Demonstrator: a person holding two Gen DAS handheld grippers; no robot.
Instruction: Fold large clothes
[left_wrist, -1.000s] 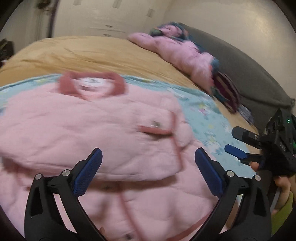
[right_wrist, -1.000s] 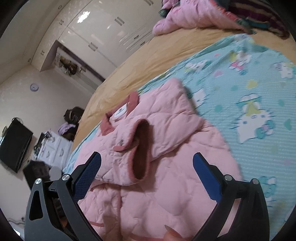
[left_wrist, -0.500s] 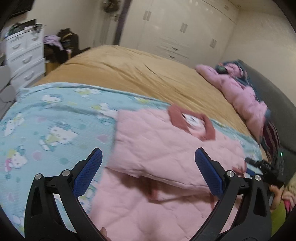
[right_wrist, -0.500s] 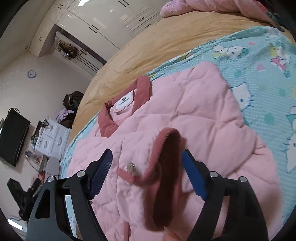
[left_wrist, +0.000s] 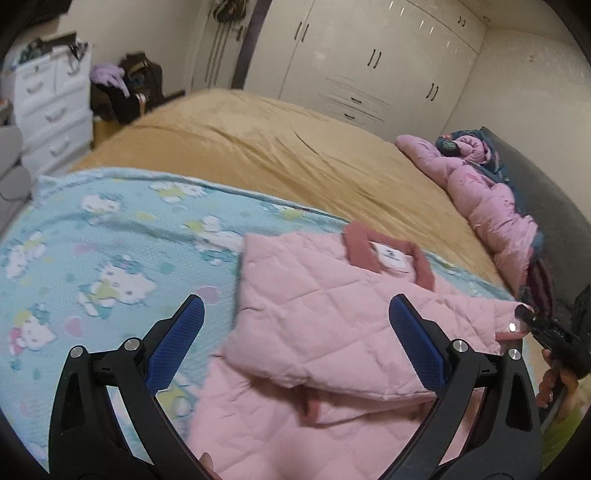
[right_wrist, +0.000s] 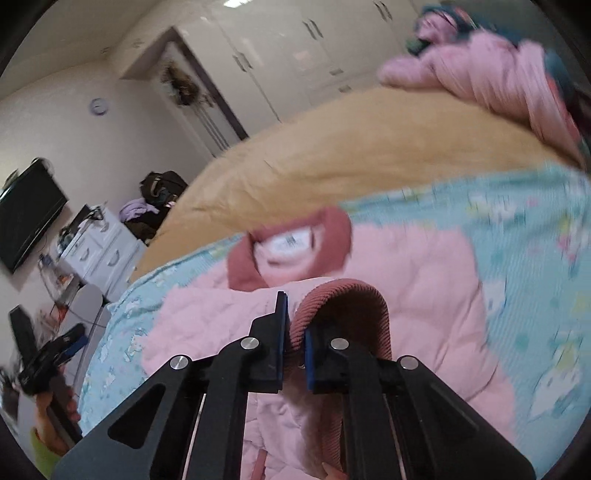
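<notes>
dim indoor light | wardrobe (left_wrist: 373, 62) glare | right view blurred | fisheye edges

My left wrist camera sat low over the near edge of the bed (left_wrist: 280, 155), facing across it toward the white wardrobe (left_wrist: 373, 70), with the pink jacket (left_wrist: 332, 317) close under the lens. My right wrist camera looked from the opposite side and much nearer, almost against the jacket's ribbed cuff (right_wrist: 343, 299), tilted toward the wardrobe and the wall television (right_wrist: 29, 214). Both views shared the jacket's collar (left_wrist: 384, 254), the cartoon blanket (left_wrist: 110, 251), the white drawers (left_wrist: 51, 110) and the pink bedding heap (left_wrist: 484, 192).
</notes>
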